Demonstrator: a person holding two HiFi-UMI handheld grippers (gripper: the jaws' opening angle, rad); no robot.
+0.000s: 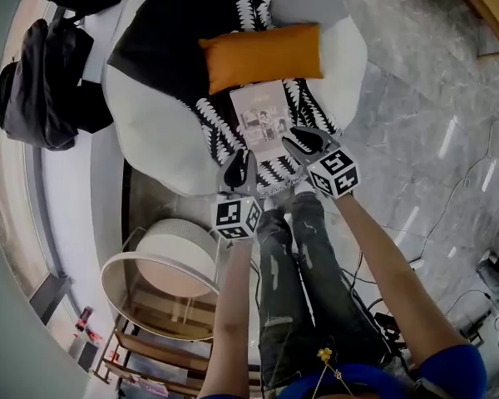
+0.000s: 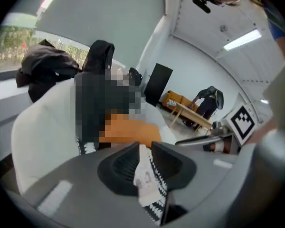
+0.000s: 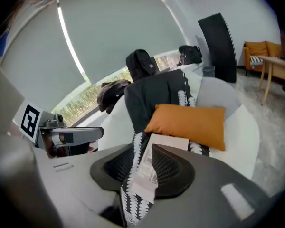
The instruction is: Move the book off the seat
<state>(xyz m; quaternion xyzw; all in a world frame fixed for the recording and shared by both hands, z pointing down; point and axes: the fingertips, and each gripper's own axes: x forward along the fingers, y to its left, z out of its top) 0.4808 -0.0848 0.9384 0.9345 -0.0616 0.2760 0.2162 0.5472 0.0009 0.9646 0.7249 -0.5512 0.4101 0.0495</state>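
Note:
A pale book (image 1: 262, 116) lies flat on the seat of a white armchair (image 1: 150, 131), on a black-and-white patterned throw (image 1: 220, 135) and just in front of an orange cushion (image 1: 263, 55). My left gripper (image 1: 239, 167) hovers at the seat's front edge, left of the book's near corner. Its jaws stand a little apart, and the book (image 2: 143, 175) shows through the gap. My right gripper (image 1: 302, 145) is over the book's near right corner, open, with the book (image 3: 170, 142) beyond its tips. Neither gripper holds anything.
A round white side table (image 1: 176, 256) and a wooden shelf (image 1: 162, 322) stand by the chair's front left. Dark bags and coats (image 1: 35, 81) hang at the window side. The person's legs (image 1: 303, 273) stand before the seat. Cables (image 1: 474, 181) lie on the marble floor.

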